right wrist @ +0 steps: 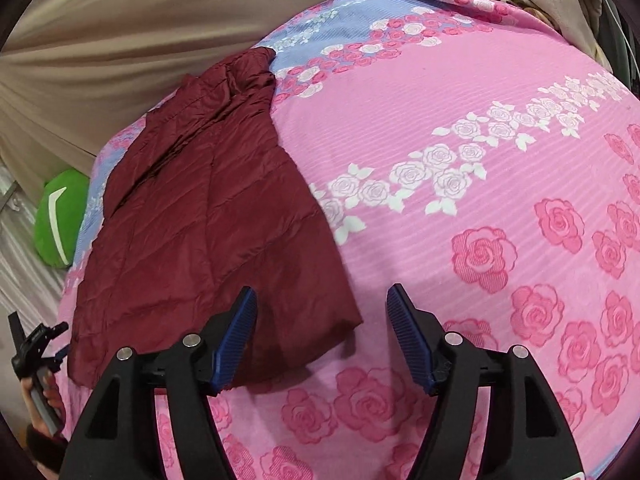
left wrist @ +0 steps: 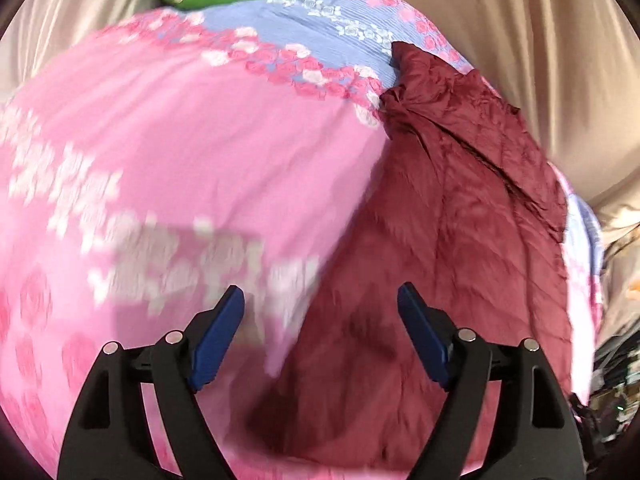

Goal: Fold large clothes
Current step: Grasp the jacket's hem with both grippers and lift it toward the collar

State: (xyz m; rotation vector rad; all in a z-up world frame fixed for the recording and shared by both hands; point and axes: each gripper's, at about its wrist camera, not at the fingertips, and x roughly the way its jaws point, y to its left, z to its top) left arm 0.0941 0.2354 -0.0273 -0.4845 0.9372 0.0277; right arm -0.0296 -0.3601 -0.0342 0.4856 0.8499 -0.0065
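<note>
A dark red quilted jacket [right wrist: 208, 216] lies folded flat on the pink rose-print bed cover [right wrist: 460, 128] (a green cushion [right wrist: 60, 220] sits beyond the edge). Left gripper [left wrist: 320, 336] and right gripper [right wrist: 322, 336] hover above it, jaws wide, holding nothing.

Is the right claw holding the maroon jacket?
No, the right claw stands open above the pink sheet, with the maroon jacket lying flat and nothing between its pads.
</note>
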